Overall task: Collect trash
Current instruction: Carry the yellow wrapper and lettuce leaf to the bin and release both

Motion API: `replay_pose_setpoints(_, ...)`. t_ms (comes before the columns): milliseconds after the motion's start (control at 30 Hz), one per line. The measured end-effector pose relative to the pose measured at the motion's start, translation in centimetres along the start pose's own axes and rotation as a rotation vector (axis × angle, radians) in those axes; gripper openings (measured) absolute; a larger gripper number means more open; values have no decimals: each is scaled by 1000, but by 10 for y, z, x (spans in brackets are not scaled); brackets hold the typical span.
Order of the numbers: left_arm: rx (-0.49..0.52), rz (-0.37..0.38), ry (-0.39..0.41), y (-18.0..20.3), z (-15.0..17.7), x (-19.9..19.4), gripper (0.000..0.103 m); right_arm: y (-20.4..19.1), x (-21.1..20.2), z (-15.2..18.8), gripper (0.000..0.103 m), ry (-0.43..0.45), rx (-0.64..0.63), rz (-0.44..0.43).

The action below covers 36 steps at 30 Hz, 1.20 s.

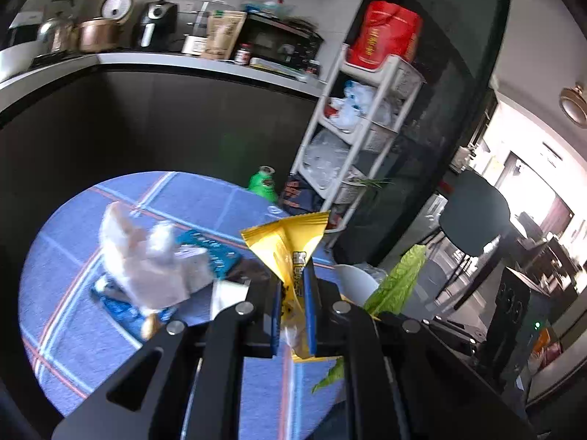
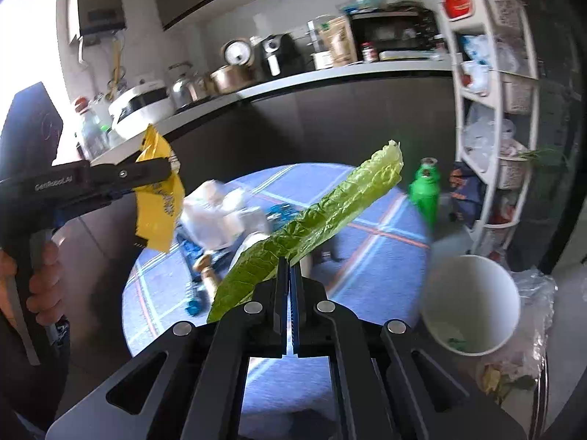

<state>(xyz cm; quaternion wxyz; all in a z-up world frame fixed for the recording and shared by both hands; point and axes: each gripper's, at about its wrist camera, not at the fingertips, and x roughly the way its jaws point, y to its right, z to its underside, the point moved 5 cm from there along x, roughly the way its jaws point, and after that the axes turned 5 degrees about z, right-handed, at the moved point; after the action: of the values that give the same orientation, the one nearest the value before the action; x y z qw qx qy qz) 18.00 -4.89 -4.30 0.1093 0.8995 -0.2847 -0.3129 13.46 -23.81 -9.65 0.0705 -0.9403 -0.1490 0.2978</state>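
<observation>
Here, a yellow wrapper (image 1: 290, 242) is clamped between the fingers of the left gripper (image 1: 295, 286) and is held up above the round desk (image 1: 66, 256), which is covered by a blue plaid cloth. In the right wrist view the same wrapper is seen at 9 o'clock, pinched and hanging crumpled from the left gripper, whose handle is gripped by a hand (image 2: 44, 275). A lettuce leaf (image 2: 312, 216) is clamped edge-on between the nearly closed fingers of the right gripper (image 2: 291, 275); the leaf is stretched from 7 o'clock towards 1 o'clock, tilted upward. On the desk, a crumpled white bag (image 1: 146, 260) is seen lying on a blue packet (image 1: 216, 253), at about 9 o'clock from the left gripper. A green bottle (image 2: 425, 190) is seen at the far desk edge, around 1 o'clock in the right view. A white cup (image 2: 473, 304) is tilted at 4 o'clock, with its mouth turned towards the camera, beside a clear plastic bag (image 2: 535, 311)
</observation>
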Motion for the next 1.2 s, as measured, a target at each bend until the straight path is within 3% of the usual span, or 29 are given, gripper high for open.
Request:
replay_pose_setpoints(400, 97, 139, -123, 86, 2, 92, 11, 104, -17, 14, 1, 20, 131, 157)
replay_pose_setpoints(667, 143, 190, -210, 124, 11, 162, 11, 173, 0, 33, 1, -22, 226, 221)
replay_pose_setpoints(1200, 101, 138, -349, 109, 31, 282, 12, 238, 85, 62, 2, -153, 301, 194)
